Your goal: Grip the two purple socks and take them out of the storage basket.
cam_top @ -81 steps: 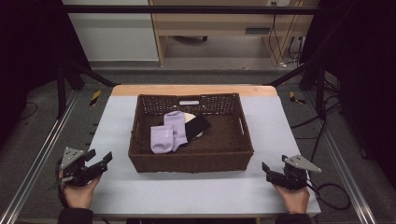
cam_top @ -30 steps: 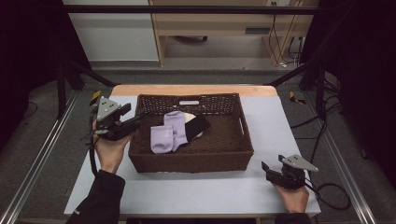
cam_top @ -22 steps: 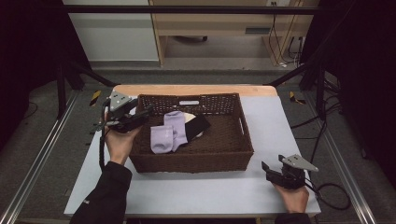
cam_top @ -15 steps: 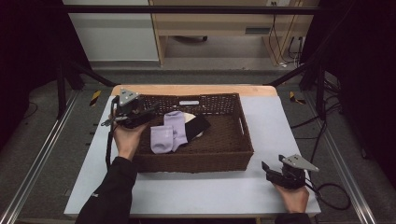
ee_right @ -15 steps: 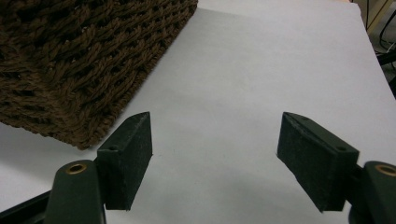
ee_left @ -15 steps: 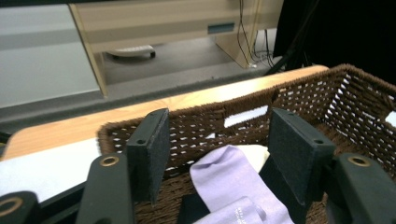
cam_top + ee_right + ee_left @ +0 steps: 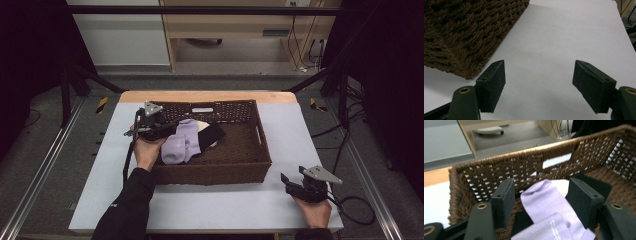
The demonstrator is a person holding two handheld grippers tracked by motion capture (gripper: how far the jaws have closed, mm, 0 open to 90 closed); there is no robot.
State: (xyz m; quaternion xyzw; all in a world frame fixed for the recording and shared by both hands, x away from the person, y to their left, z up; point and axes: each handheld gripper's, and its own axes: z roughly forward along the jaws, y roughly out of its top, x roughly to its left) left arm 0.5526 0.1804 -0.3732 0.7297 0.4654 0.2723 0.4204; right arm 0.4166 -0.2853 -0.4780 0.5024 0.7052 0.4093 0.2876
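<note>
A brown wicker basket (image 7: 250,165) stands mid-table. Inside it lie lavender socks (image 7: 182,142) over a black sock (image 7: 212,134) and a cream one (image 7: 201,124). My left gripper (image 7: 167,129) reaches over the basket's left rim, open, its jaws just left of the lavender socks. In the left gripper view the lavender sock (image 7: 549,202) lies between and beyond the open jaws of the gripper (image 7: 541,197), which hold nothing. My right gripper (image 7: 290,182) rests open on the table at the front right. In the right gripper view the gripper (image 7: 539,82) frames bare table beside the basket's corner (image 7: 461,32).
The white table top (image 7: 310,135) has free room right of the basket and along the front edge (image 7: 210,212). A white label (image 7: 201,109) is on the basket's far wall. Beyond the table stand a wooden cabinet (image 7: 240,25), cables (image 7: 300,35) and metal rails (image 7: 45,170).
My left gripper has risen from the front left table edge, moved forward and right, and now reaches over the basket's left rim. The right gripper has stayed put.
</note>
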